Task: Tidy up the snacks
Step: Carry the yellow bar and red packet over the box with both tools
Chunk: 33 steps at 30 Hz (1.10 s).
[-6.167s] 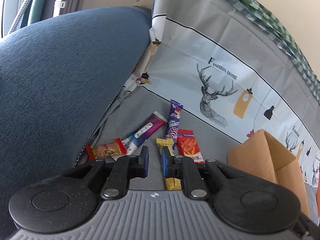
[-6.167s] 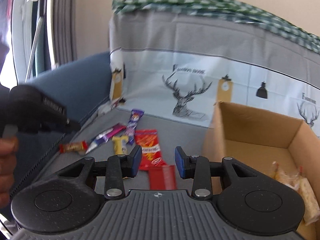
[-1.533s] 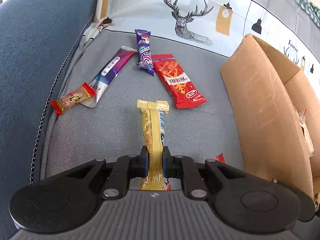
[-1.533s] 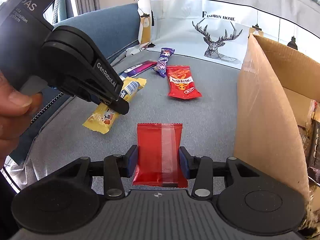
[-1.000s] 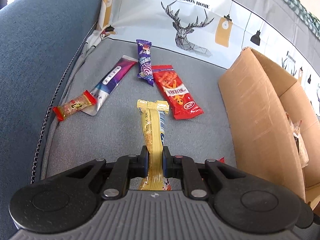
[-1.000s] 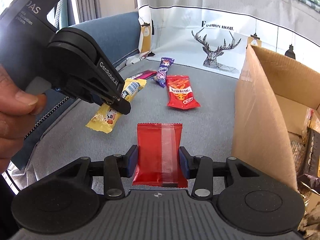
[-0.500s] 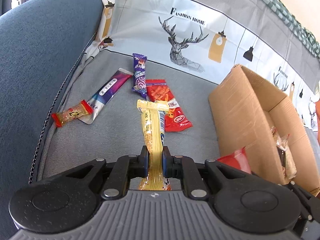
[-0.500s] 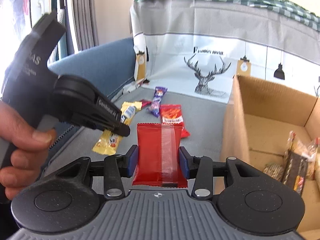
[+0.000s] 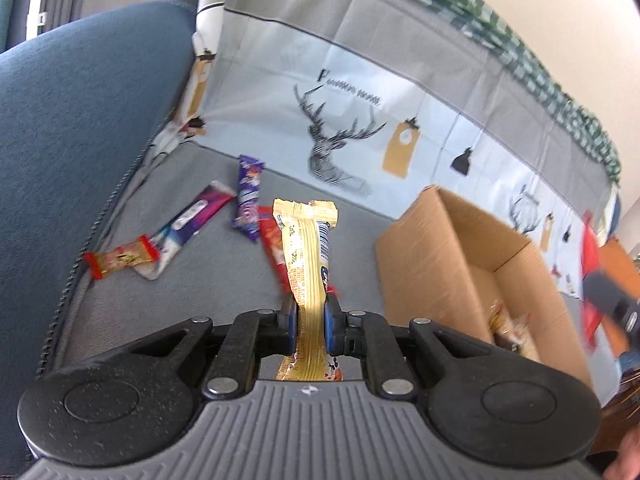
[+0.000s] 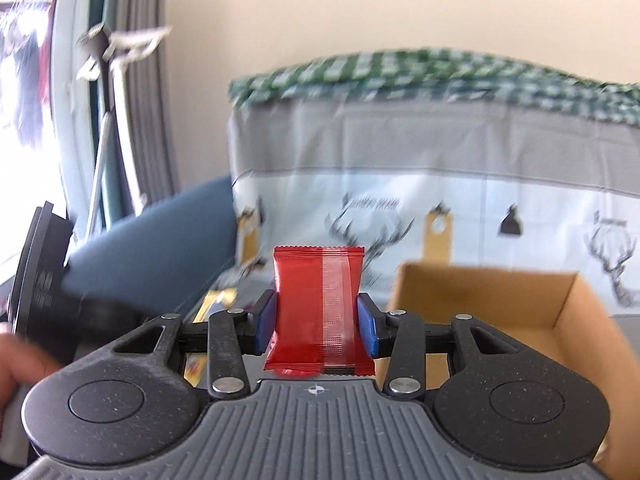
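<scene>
Clamped in the left gripper (image 9: 310, 322) is a yellow bar (image 9: 306, 256), pointing to 12 o'clock. A red packet (image 10: 318, 308) is pinched by the right gripper (image 10: 316, 326), with the box (image 10: 520, 304) at 3 o'clock.

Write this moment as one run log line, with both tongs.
left tongs: shut on yellow snack bar | right tongs: shut on red packet | cardboard box: open

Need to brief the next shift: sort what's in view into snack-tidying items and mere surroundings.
Job:
yellow snack bar in left hand-held gripper
red snack packet in right hand-held gripper
cardboard box
purple candy bar
small red-ended candy

Surroundings:
deer-print cover
blue cushion
</scene>
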{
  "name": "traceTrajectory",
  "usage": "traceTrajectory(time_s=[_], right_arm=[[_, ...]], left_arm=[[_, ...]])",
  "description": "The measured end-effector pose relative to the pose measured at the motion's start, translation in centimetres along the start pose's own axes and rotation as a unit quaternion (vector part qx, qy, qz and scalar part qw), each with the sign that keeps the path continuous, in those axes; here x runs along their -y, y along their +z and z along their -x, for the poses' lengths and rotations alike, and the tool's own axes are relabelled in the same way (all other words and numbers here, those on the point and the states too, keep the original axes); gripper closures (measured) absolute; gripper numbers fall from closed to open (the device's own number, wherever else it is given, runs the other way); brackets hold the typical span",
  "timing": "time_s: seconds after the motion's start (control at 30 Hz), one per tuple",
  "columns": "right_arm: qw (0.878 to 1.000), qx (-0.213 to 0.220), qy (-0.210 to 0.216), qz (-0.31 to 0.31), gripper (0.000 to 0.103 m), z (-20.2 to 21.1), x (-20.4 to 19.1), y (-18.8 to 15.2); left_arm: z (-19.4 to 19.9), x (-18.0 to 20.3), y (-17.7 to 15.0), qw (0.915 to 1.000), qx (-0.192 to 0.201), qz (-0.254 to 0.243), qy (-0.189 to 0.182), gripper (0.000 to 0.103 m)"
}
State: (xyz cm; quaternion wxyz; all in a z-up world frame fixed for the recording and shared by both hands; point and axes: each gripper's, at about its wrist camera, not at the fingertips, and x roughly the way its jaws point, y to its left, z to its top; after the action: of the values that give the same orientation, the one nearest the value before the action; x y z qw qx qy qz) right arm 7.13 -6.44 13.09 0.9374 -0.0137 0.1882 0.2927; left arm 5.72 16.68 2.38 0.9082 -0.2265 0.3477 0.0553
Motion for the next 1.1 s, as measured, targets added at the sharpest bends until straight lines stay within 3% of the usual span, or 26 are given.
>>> traceTrajectory(time_s=[0.23, 0.47, 0.77, 1.1], right_arm=[[0.998, 0.032, -0.052, 0.015, 0.059, 0.7, 6.8, 3.1], [0.993, -0.009, -0.106, -0.057, 0.059, 0.0, 12.8, -0.1], [0.991, 0.000, -0.129, -0.046, 0.059, 0.9, 15.3, -0.9], [0.988, -0.006, -0.150, -0.033, 0.059, 1.3, 16.5, -1.6]], left_arm=[[-0.6, 1.3, 0.4, 0.9999, 0.005, 0.000, -0.016, 0.090], [-1.3, 1.7, 0.8, 0.9994, 0.004, 0.015, -0.032, 0.090], [-1.6, 4.6, 0.8, 0.9978, 0.037, 0.010, -0.054, 0.090], [-2.1, 10.6, -0.1, 0.9885, 0.076, -0.008, -0.130, 0.090]])
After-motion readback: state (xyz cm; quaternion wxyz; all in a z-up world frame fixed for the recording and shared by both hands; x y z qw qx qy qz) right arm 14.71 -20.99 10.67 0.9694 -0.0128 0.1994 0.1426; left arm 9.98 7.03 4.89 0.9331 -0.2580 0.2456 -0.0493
